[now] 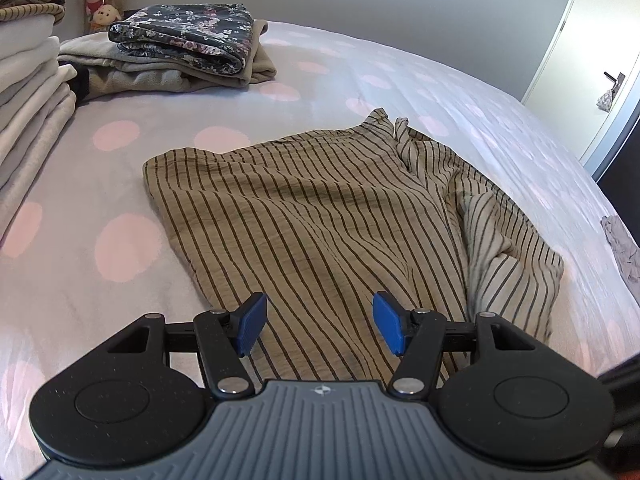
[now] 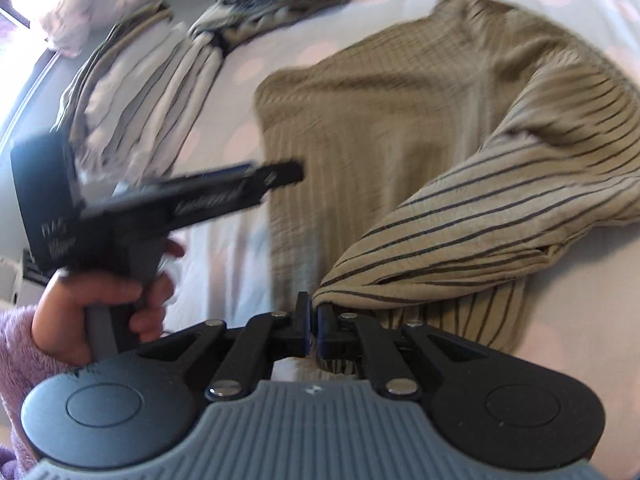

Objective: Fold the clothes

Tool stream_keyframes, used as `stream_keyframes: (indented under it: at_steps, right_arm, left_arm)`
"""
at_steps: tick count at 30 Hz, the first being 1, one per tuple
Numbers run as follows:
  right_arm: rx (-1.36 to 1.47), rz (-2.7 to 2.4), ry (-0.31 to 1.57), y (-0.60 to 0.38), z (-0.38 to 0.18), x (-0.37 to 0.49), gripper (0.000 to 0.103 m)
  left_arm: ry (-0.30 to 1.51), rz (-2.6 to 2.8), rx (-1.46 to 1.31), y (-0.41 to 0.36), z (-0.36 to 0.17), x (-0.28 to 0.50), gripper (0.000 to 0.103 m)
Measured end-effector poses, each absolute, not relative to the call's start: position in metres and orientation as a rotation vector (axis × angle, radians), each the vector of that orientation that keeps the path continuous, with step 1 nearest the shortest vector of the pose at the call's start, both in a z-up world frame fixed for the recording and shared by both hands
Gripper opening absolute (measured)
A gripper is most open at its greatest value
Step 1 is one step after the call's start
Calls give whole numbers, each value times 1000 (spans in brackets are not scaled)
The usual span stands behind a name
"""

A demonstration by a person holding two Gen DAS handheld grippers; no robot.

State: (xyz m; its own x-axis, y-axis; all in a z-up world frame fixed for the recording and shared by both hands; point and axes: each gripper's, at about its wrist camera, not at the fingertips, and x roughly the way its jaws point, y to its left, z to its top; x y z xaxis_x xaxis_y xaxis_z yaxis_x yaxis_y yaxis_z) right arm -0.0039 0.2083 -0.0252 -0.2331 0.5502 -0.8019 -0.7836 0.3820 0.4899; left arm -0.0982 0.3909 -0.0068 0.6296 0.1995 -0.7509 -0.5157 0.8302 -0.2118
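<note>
From the left wrist camera, the left gripper (image 1: 319, 328) hovers with its blue pads (image 1: 252, 324) spread wide apart and nothing between them. Straight ahead of the fingers and passing under them lies the tan striped garment (image 1: 304, 216), spread on the dotted bedsheet (image 1: 120, 248). Its body lies fairly flat ahead and to the left of the tool, while ahead and to the right the cloth is bunched and folded over on itself, showing a paler underside. Far ahead to the left sits a folded floral garment (image 1: 188, 36) on top of a grey folded piece (image 1: 160, 72), and at the far left edge rises a stack of pale folded clothes (image 1: 28, 92). A white door (image 1: 604, 52) stands far ahead on the right.

From the right wrist camera, the right gripper (image 2: 314, 318) has its jaws pressed together on a corner of the tan striped garment (image 2: 460, 216), which stretches up and away to the right from the pinch, raised off the flat body of the cloth ahead. To the left of this tool, the left gripper (image 2: 280, 174) appears blurred, held by a hand (image 2: 104, 300) in a purple fleece sleeve (image 2: 16, 356). The stack of pale folded clothes (image 2: 148, 80) lies ahead on the left.
</note>
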Motion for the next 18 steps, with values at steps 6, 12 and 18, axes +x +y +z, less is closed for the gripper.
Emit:
stream_keyframes:
  at_steps: [6,12,18]
  right_arm:
    - [-294,1337,1360,228,-45,-34,4]
    - [-354,1294,1412,235,-76,-40,4]
    - [-341,1268,1432,230,-93,-39,8]
  left_arm:
    - [797,426,-433,392,-9,-97,57]
    - [802,425,-434,394,-11,-97,57]
    - [823,421,-434,395,-15,-95,57]
